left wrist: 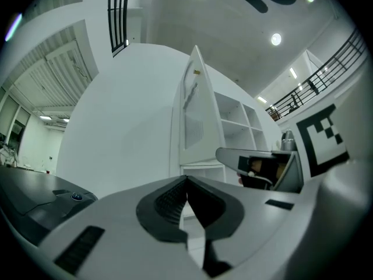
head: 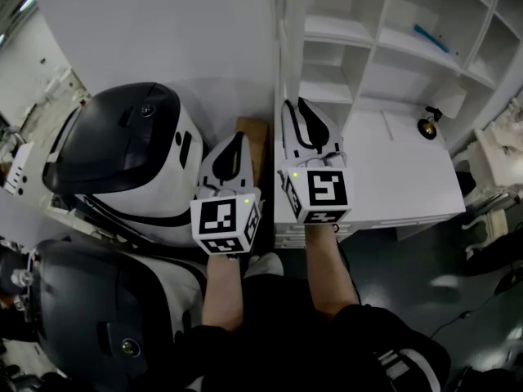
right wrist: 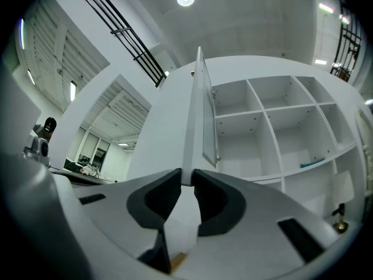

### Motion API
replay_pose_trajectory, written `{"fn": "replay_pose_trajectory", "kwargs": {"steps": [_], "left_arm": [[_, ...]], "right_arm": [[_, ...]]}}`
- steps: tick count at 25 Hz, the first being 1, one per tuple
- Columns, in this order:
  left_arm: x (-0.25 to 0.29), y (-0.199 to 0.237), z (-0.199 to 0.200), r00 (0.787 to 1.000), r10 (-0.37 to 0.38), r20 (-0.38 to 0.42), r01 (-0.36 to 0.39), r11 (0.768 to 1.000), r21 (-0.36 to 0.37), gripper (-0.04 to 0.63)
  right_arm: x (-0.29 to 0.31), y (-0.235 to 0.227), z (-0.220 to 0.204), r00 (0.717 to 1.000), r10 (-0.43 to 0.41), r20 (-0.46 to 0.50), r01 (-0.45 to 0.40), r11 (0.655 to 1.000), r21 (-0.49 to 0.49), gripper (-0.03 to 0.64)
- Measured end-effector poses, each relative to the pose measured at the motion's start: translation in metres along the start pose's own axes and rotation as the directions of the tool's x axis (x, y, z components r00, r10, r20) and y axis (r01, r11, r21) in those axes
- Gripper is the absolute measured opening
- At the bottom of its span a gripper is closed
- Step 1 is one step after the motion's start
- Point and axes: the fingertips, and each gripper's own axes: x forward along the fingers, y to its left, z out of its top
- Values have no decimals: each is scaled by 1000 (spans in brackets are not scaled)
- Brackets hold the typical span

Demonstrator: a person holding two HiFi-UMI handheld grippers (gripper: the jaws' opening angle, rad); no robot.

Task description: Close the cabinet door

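Note:
The white cabinet door point(head: 280, 47) stands open, edge-on toward me, beside the open shelf compartments point(head: 384, 47). My right gripper point(head: 292, 106) reaches up to the door's lower front edge. In the right gripper view the door point(right wrist: 198, 109) rises straight ahead and its edge sits pinched between the gripper point(right wrist: 186, 177) pads. My left gripper point(head: 239, 139) hovers just left of the door, a little lower in the head view, and holds nothing. Its jaws point(left wrist: 186, 182) meet at the tips, with the door point(left wrist: 195, 109) ahead and to the right.
Two large white and black machines point(head: 122, 153) point(head: 90, 317) stand close on the left. A brown board point(head: 255, 141) lies below the left gripper. A white counter point(head: 400, 178) carries a small dark lamp-like object point(head: 426, 125). A blue item point(head: 431, 37) lies on a shelf.

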Motion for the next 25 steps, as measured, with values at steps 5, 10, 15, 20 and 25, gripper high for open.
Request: {"fn": "replay_pose_trajectory", "kwargs": {"steps": [5, 10, 15, 20, 25], "left_arm": [[-5, -9, 4, 1000, -11, 0, 11, 1000, 4, 12], [-3, -13, 9, 1000, -1, 2, 1, 1000, 20, 12], [11, -27, 14, 1000, 11, -3, -10, 992, 122, 12], [32, -52, 15, 999, -42, 22, 39, 995, 92, 12], [55, -77, 17, 998, -57, 26, 53, 991, 125, 12]], "right_arm": [[-3, -5, -3, 1000, 1, -9, -2, 1000, -6, 81], [-4, -11, 2, 1000, -1, 20, 1, 1000, 6, 81], [-9, -21, -4, 1000, 3, -2, -3, 999, 32, 80], [-13, -38, 1, 1000, 20, 7, -20, 999, 28, 78], [-17, -54, 1, 999, 39, 12, -39, 999, 26, 77]]}}
